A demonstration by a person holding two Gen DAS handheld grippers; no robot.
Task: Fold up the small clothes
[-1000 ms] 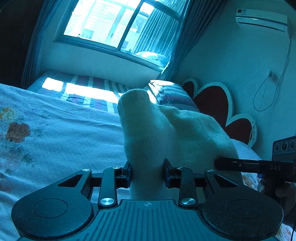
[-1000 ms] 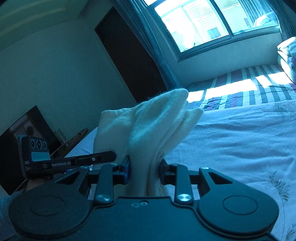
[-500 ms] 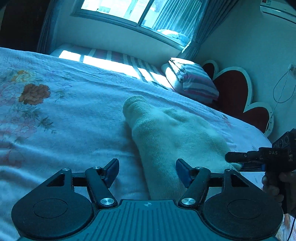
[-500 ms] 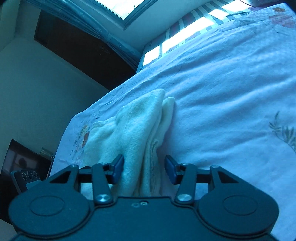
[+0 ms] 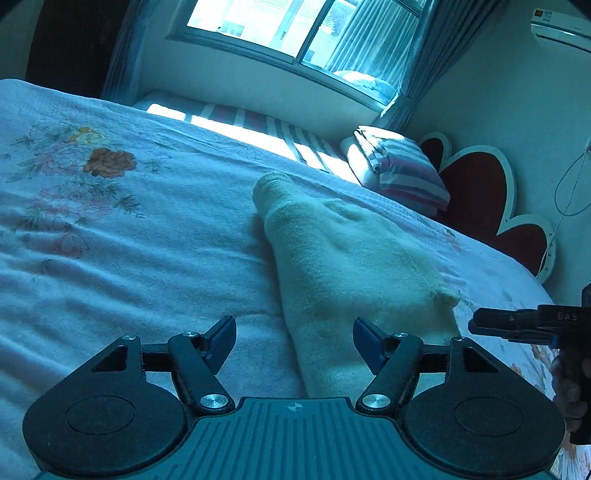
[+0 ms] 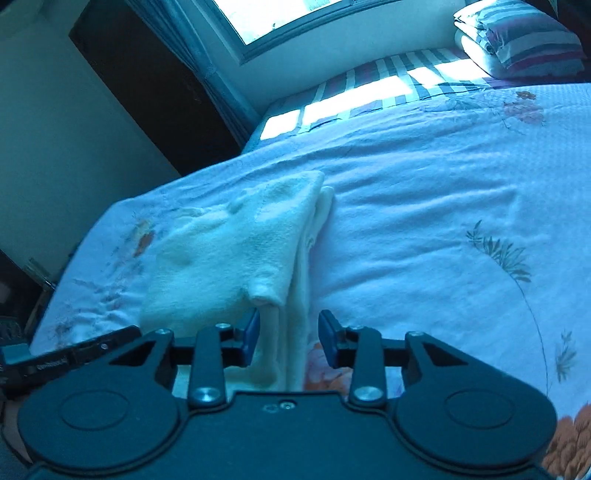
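A small cream knit garment (image 5: pixel 343 266) lies folded on the floral bedspread (image 5: pixel 110 229). It also shows in the right wrist view (image 6: pixel 229 251), with a second layer along its right edge. My left gripper (image 5: pixel 294 341) is open, its jaws wide apart over the garment's near end, holding nothing. My right gripper (image 6: pixel 289 338) is open over the garment's near edge, holding nothing. The right gripper's finger shows in the left wrist view (image 5: pixel 517 325), just right of the garment's corner. The left gripper's finger shows in the right wrist view (image 6: pixel 74 354).
A folded striped quilt (image 5: pixel 399 170) lies near the heart-shaped headboard (image 5: pixel 480 199). A striped sheet in sunlight (image 6: pixel 369 92) runs along the far bed edge under the window (image 5: pixel 288 29). A dark doorway (image 6: pixel 147 85) stands at left.
Both grippers held the garment lifted a second ago. They lowered it onto the bed, opened and let go. The garment now lies flat and both grippers have drawn back slightly.
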